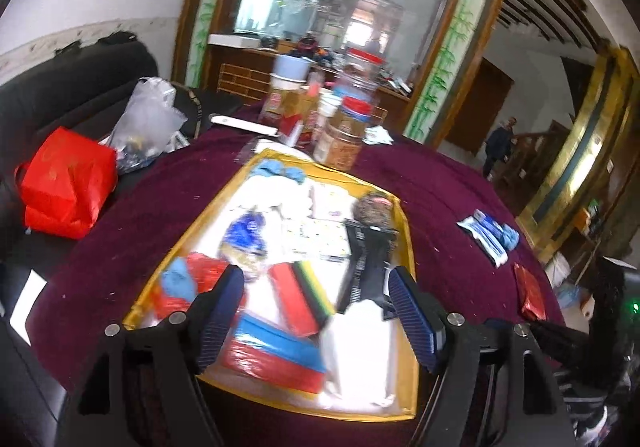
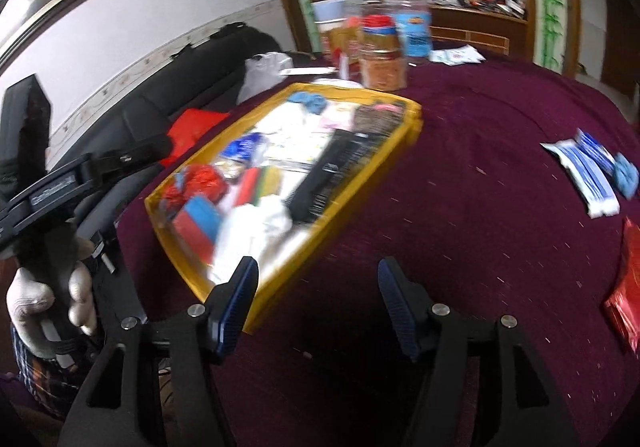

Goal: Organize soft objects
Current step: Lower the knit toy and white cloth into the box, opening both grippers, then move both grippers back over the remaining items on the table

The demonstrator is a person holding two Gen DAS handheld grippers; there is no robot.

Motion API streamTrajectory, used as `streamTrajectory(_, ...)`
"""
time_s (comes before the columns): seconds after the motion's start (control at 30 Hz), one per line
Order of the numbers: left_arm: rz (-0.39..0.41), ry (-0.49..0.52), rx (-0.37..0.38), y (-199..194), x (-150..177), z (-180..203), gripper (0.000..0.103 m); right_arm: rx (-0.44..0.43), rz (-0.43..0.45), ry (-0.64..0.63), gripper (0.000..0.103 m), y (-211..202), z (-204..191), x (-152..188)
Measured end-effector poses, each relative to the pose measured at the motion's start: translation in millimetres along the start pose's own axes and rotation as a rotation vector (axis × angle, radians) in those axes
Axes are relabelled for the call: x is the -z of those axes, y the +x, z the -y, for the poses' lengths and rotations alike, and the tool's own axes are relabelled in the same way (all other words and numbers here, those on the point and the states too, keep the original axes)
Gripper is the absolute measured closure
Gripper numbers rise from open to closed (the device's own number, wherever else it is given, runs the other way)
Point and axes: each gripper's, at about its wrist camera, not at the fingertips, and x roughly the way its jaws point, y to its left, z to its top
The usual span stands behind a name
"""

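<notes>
A yellow-rimmed tray [image 1: 406,223] [image 2: 408,127] lies on the maroon tablecloth, packed with soft items: a white cloth [image 1: 352,351] [image 2: 256,231], a red and blue packet [image 1: 276,351] [image 2: 198,223], a blue glove [image 1: 178,281], a black pouch [image 1: 366,267] [image 2: 320,183]. My left gripper [image 1: 316,311] hangs open above the tray's near end, nothing between its pads. My right gripper [image 2: 318,303] is open over bare cloth just right of the tray's near corner. A blue and white packet [image 1: 486,237] [image 2: 588,175] and a red packet [image 1: 530,293] [image 2: 624,291] lie on the cloth to the right.
Jars and bottles [image 1: 344,127] [image 2: 382,51] crowd the table's far side. A red bag [image 1: 66,183] and a clear plastic bag [image 1: 150,119] sit on a black sofa at the left. A gloved hand [image 2: 48,299] holds the left gripper's handle.
</notes>
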Motion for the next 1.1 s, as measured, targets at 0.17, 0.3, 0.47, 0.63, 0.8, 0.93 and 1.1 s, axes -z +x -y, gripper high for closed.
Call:
streamTrajectory(0.17,-0.021,0.062,0.034,4,5,31,0.023,0.038,0.008,0.042,0.041,-10,28,15)
streamTrajectory(0.3,-0.038,0.128,0.050,8,11,61,0.023,0.067,0.024,0.086,0.040,-24,52,28)
streamTrajectory(0.47,-0.058,0.216,0.047,14,20,95,0.022,0.097,0.056,0.150,0.040,-41,83,38)
streamTrajectory(0.63,-0.083,0.321,0.028,22,32,133,0.023,0.128,0.090,0.209,0.040,-58,111,41)
streamTrajectory(0.8,-0.091,0.440,-0.005,30,46,169,0.023,0.159,0.131,0.257,0.035,-75,137,46)
streamTrajectory(0.93,-0.102,0.497,-0.027,37,53,190,0.023,0.168,0.144,0.293,0.035,-83,155,50)
streamTrajectory(1.1,-0.135,0.524,-0.044,49,58,203,0.023,0.177,0.139,0.323,0.035,-86,172,56)
